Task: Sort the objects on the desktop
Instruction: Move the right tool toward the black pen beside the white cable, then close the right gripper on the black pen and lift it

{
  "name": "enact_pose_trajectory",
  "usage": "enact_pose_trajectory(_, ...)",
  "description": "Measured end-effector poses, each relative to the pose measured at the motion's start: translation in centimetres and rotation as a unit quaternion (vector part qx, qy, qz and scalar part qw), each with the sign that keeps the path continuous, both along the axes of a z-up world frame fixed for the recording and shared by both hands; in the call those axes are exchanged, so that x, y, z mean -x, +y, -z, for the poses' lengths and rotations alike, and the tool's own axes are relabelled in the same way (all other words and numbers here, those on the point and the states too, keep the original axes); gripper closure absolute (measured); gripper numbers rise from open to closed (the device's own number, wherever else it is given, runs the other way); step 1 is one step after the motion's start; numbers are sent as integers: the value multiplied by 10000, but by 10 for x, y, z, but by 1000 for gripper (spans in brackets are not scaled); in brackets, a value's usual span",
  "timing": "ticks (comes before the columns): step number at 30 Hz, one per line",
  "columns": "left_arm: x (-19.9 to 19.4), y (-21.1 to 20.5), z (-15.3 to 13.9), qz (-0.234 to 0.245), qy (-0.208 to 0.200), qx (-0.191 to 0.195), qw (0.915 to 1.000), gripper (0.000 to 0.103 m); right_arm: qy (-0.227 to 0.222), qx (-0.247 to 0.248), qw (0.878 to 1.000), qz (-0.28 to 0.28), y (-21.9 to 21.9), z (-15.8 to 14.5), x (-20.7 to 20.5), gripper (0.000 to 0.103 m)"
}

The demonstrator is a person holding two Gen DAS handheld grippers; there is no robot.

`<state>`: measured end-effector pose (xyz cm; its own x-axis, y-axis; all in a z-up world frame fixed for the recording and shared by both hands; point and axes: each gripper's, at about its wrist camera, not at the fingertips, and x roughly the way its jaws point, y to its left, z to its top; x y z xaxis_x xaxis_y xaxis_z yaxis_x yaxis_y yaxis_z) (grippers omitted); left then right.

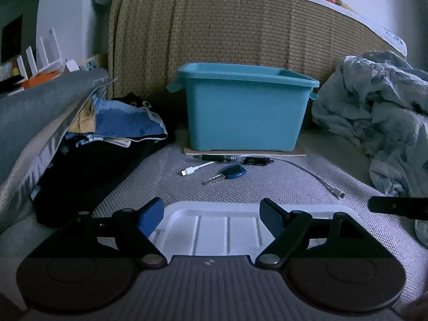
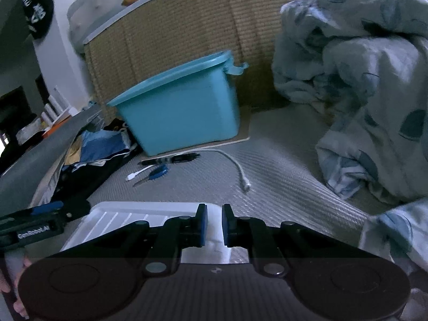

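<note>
A white ribbed tray [image 1: 214, 230] lies on the grey woven mat close in front of me. My left gripper [image 1: 211, 216] hangs open over its near edge, with nothing between the blue pads. My right gripper [image 2: 214, 224] is shut on the right rim of the tray [image 2: 120, 219]. One of its fingers [image 1: 396, 207] shows at the right edge of the left wrist view. Farther back lie a black pen [image 1: 235, 158], a blue-headed key [image 1: 230, 173] and a white cable [image 1: 307, 169]. Behind them stands a teal bin [image 1: 246, 112].
The bin rests on a cardboard sheet [image 1: 246, 152] against a woven headboard [image 1: 214, 26]. A crumpled blue-grey blanket [image 2: 361, 80] fills the right side. Folded clothes [image 1: 120, 123] and a grey cushion [image 1: 40, 112] crowd the left. A hand [image 2: 18, 281] holds the left gripper.
</note>
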<state>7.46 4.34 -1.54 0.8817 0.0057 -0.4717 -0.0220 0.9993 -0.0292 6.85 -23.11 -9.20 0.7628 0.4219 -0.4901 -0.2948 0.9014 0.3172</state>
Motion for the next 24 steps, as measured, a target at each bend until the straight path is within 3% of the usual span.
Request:
enact_pose_trajectory(5,-2,2,1,-4,10,145,9999,21,-118,565,9972,-485,26,-12,-14,88)
enact_pose_trajectory(13,-9,4,5,4,102,305,9995,21,-268,1643,9781,-1249,85,-33,-67,87)
enact_pose_trajectory(16,-11,5,7,14,138,351,9993,21,-214,1856,9740,-1279,103,-31,-88,80)
enact_pose_trajectory(24,-14,9,10,-17,201,541,9983,21,137,1960,9715,-1326,145,-22,-133,80)
